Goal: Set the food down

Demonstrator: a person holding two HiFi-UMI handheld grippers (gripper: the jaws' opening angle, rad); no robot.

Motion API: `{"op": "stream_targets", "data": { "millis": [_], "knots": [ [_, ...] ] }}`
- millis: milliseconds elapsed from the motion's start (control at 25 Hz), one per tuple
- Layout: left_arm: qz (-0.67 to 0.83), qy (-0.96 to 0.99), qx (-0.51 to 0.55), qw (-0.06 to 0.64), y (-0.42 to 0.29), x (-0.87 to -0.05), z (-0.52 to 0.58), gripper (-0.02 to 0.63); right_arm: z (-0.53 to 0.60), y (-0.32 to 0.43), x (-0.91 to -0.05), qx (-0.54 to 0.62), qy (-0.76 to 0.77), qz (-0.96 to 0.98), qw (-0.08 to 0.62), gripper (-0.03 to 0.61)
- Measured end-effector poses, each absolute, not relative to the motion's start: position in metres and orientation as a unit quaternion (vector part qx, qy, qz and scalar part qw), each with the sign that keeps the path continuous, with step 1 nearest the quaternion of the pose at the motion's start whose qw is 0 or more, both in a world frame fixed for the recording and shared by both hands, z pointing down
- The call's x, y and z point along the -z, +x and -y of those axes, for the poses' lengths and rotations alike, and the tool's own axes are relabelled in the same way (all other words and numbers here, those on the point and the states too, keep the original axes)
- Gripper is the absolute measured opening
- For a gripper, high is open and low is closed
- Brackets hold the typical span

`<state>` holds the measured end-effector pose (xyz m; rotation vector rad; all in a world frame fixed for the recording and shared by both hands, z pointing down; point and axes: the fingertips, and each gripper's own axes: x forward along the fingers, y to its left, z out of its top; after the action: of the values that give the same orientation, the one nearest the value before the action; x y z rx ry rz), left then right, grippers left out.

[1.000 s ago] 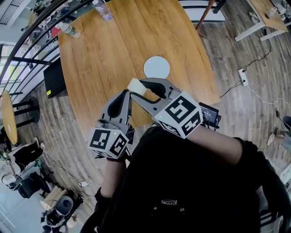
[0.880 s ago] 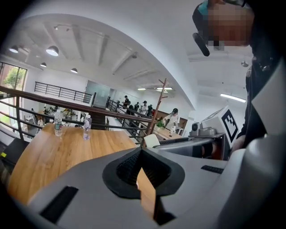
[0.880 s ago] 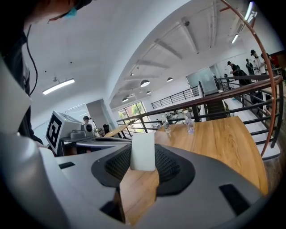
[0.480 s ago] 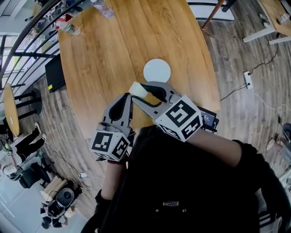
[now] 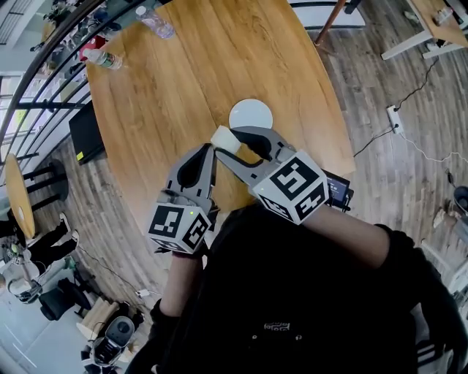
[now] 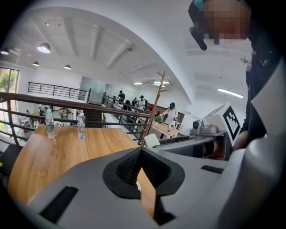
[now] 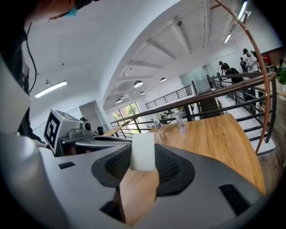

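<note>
Pinching a pale block of food between its pads, the right hand-held gripper hangs over the wooden desk. The food sits right at the tips of its jaws, which are held apart by the block. Just beyond those tips, a round white plate lies on the desk, not touching the food. Close beside the right one, on its left, the left hand-held gripper has its jaws pressed together at the tips with nothing between them. Far ahead of both, two bottles stand near the desk's far edge.
</note>
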<state>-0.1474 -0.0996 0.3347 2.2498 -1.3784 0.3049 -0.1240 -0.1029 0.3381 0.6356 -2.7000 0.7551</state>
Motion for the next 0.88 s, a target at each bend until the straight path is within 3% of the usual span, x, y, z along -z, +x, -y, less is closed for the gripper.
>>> {"op": "stream_targets", "data": {
  "millis": [880],
  "knots": [
    [0.451,0.837,-0.105,0.291,-0.175,-0.377,0.095,0.0,0.103,-0.148,-0.389,-0.257,0.262,0.911,0.188,0.172]
  ]
}}
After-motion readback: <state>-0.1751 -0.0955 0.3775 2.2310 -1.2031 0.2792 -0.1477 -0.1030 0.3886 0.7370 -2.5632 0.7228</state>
